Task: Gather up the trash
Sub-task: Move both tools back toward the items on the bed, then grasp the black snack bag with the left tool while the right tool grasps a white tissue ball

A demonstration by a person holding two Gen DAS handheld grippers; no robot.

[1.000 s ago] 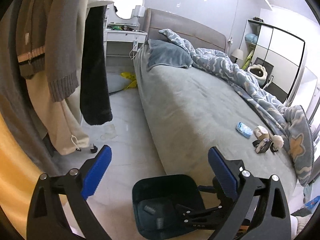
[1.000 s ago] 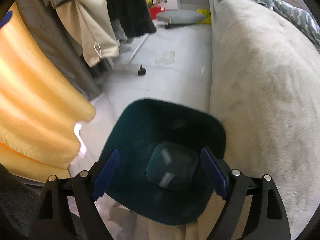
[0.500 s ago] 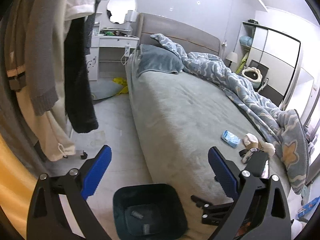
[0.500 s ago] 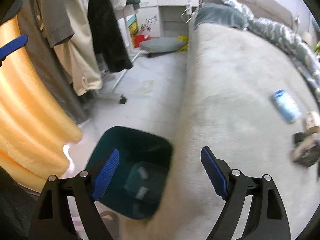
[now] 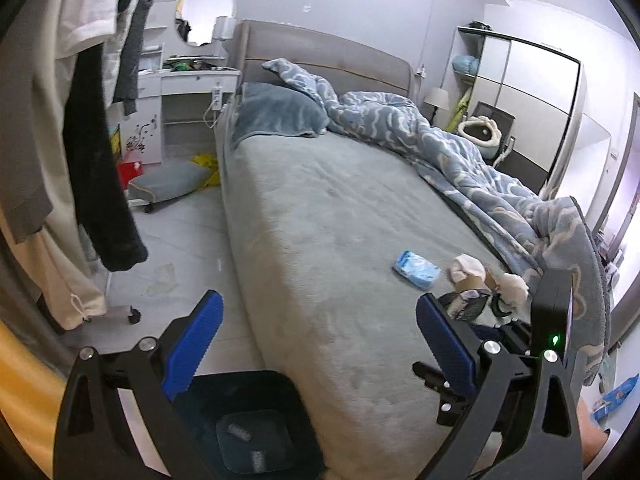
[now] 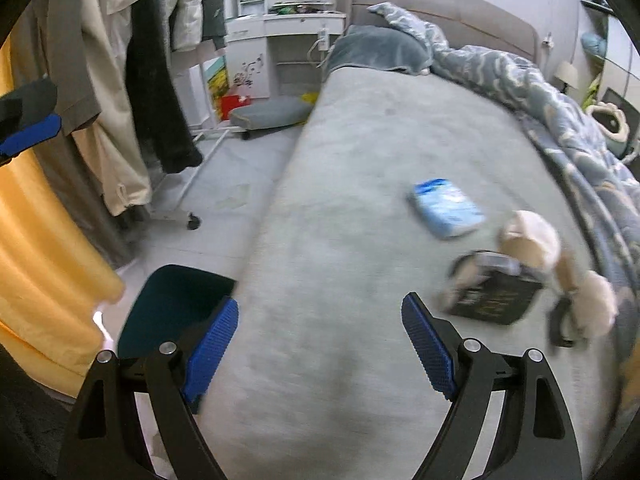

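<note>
A dark teal bin stands on the floor against the bed's near side, with small scraps in its bottom. On the grey bed lie a blue tissue pack, a dark box and crumpled beige paper. My left gripper is open and empty above the bed's edge. My right gripper is open and empty over the bed, short of the box. Its black body shows in the left wrist view.
Clothes hang on a wheeled rack at left beside a yellow curtain. A rumpled blue duvet covers the bed's right side. A grey cushion and a white desk stand at the back.
Both grippers swung away from the bin toward the bed. The right one rose from above the bin, so the tissue pack, box and paper have come into its view. Jaws stayed open.
</note>
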